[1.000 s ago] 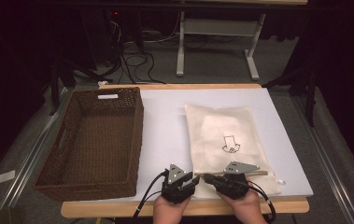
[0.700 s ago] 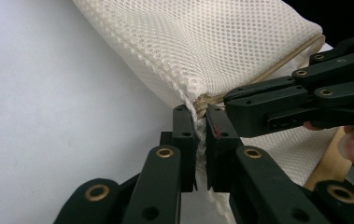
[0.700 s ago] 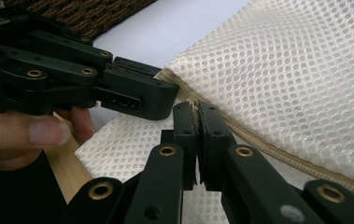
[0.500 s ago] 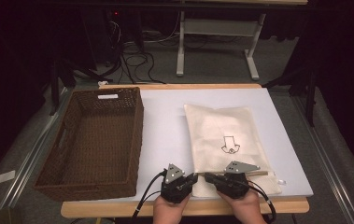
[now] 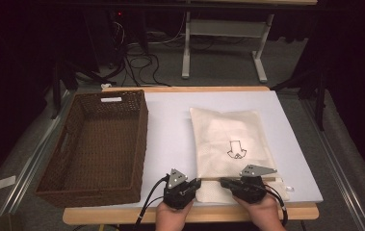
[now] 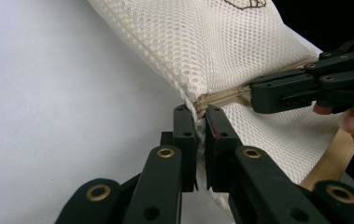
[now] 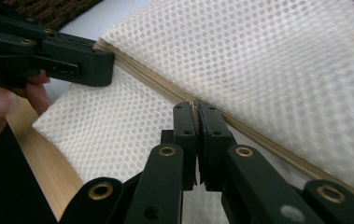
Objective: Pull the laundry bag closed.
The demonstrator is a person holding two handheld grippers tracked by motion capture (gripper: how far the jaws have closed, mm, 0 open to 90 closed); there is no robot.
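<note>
A white mesh bag (image 5: 228, 139) with a small black drawing lies flat on the white table top (image 5: 170, 125). A tan drawstring band (image 6: 221, 95) crosses it near its front end. My left gripper (image 5: 197, 183) is shut on the bag's left edge at that band, with mesh pinched between its pads (image 6: 201, 114). My right gripper (image 5: 222, 182) is shut on the band (image 7: 165, 91) a little further right (image 7: 195, 109). The two grippers point at each other, tips close together.
An empty brown wicker basket (image 5: 141, 144) stands on the left half of the table, its long side next to my left hand. The table's wooden front edge (image 5: 194, 214) runs under both hands. Beyond the table are a dark floor, cables and a white desk frame (image 5: 218, 33).
The left gripper's jaws have drawn together on the bag's left edge. Both hands and the bag stay where they were.
</note>
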